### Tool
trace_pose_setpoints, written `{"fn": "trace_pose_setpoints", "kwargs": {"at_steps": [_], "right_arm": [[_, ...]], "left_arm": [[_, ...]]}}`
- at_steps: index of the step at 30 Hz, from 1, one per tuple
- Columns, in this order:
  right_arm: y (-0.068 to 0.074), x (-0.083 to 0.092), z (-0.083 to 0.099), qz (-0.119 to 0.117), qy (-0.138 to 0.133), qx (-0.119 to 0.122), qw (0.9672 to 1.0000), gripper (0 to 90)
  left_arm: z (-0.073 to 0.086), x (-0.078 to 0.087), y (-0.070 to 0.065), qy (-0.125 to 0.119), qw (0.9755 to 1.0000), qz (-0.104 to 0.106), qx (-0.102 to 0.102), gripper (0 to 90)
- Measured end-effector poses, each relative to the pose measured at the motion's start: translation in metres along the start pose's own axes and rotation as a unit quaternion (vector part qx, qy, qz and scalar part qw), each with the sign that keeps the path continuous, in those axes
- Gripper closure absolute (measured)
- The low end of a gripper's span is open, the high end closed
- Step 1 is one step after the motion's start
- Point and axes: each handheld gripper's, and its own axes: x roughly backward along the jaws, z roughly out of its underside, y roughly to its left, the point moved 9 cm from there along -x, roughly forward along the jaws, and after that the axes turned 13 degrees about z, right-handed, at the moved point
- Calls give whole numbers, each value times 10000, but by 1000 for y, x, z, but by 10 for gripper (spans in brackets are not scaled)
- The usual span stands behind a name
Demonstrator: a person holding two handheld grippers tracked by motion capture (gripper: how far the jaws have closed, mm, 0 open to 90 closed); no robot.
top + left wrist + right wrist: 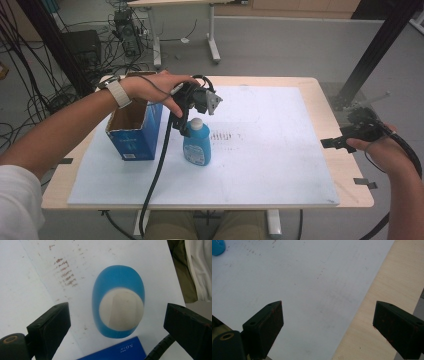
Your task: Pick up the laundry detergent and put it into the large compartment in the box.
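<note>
Right gripper (334, 142) rests at the table's (320, 100) near right edge, jaws wide apart, empty. Left gripper (117, 325) hangs directly above the upright blue bottle (196, 144), jaws spread wide around its white cap (121, 308), not touching. Likely step: grasp; descend centred, then close evenly. Farther left, the blue box (134, 131) stands open; contents cannot be told.
</note>
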Motion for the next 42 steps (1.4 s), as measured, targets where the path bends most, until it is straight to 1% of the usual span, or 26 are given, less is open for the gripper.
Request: {"fn": "trace_pose_setpoints", "kwargs": {"at_steps": [30, 42], "right_arm": [[0, -3, 2, -17, 47, 6, 10000, 95], [1, -3, -2, -22, 18, 40, 10000, 95]], "left_arm": [[2, 0, 1, -71, 10000, -24, 14, 77], [4, 0, 0, -120, 9999, -67, -5, 78]]}}
